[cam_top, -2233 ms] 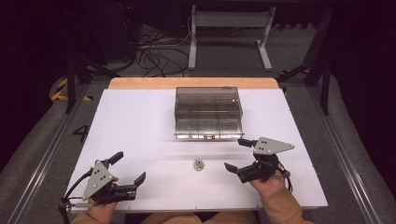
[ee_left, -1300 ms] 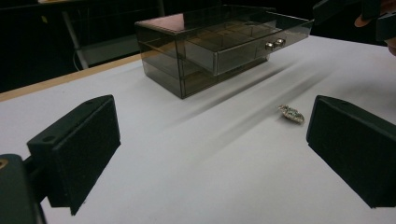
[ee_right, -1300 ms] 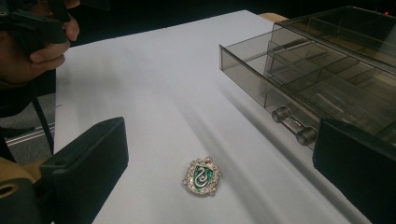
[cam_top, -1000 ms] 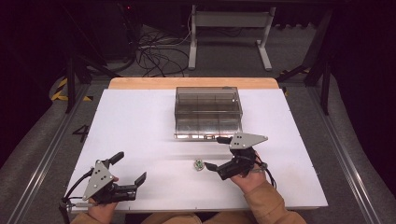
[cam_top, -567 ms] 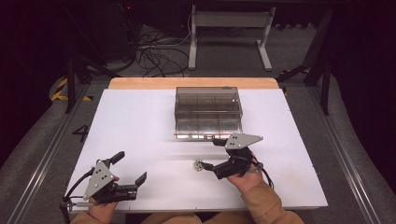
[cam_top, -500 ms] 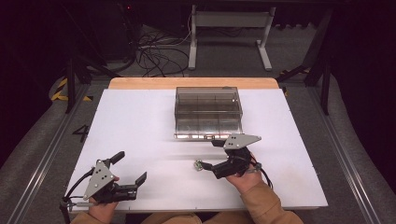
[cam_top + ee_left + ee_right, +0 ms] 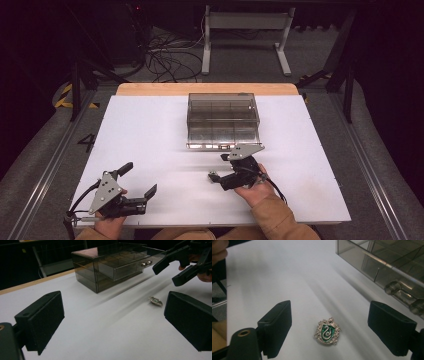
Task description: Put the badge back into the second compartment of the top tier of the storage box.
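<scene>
Right gripper view looked down along two black jaws that stood apart, with a small crest-shaped badge (image 7: 327, 331) lying flat on the white surface (image 7: 274, 277) between them — silver-edged, green enamel, a pale snake curled in the middle. Neither pad touched it; the jaws had just been closing, and bare surface still showed on both sides of the badge. Beyond the jaw on the picture's right, the smoky clear drawer box (image 7: 387, 262) sat with its two rounded knobs close by.

From the high view, the left gripper (image 7: 139, 186) lay at the near left corner of the surface, held in the person's left hand (image 7: 107, 225), its jaws spread wide around nothing. The right gripper (image 7: 218, 169) sat near the middle, held in the right hand (image 7: 252, 187) above a tan sleeve (image 7: 280, 222), with the badge between its tips and just in front of the box. The drawer box stood farther back, centred, near the wooden far edge (image 7: 207, 89).

In the left gripper view, that gripper's own jaws framed the scene, well apart, and the badge appeared as a small glinting shape on the surface, below the right gripper's tips. Farthest off lay a dark floor with loose cables (image 7: 167, 57) and a grey table frame (image 7: 245, 30).
</scene>
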Available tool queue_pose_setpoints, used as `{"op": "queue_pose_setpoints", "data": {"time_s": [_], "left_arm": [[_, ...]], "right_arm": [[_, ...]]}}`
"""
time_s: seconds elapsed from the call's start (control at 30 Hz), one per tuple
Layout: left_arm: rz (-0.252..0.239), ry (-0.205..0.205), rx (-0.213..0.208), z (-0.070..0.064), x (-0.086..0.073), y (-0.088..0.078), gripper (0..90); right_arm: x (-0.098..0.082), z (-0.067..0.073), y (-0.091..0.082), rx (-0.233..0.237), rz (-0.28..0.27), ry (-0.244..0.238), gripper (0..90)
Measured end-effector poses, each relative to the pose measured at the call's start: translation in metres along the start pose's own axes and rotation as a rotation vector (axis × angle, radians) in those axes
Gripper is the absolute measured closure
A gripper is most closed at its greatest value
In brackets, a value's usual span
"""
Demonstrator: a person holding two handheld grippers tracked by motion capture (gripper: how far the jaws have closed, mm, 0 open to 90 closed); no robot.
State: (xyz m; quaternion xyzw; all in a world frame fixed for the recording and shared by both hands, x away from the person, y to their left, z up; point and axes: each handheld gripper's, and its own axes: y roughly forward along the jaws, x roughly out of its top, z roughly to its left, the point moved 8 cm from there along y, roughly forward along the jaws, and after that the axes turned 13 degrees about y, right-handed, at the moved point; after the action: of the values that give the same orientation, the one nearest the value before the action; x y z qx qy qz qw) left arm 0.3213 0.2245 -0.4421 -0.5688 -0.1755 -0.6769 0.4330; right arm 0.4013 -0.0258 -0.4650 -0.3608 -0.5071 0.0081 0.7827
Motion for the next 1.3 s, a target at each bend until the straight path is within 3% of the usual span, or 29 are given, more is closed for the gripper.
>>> {"op": "queue_pose_setpoints", "data": {"time_s": [0.53,1.0,1.3], "left_arm": [[0.006,-0.004,-0.002,0.000,-0.001,0.001,3.6],[0.010,-0.003,-0.004,0.000,-0.001,0.001,3.6],[0.007,-0.002,-0.002,0.000,-0.001,0.001,3.6]], "right_arm": [[-0.014,-0.010,0.023,-0.050,0.124,0.034,24.6],[-0.020,-0.009,0.033,-0.092,0.171,-0.009,27.3],[-0.019,-0.006,0.034,-0.090,0.161,-0.035,34.2]]}}
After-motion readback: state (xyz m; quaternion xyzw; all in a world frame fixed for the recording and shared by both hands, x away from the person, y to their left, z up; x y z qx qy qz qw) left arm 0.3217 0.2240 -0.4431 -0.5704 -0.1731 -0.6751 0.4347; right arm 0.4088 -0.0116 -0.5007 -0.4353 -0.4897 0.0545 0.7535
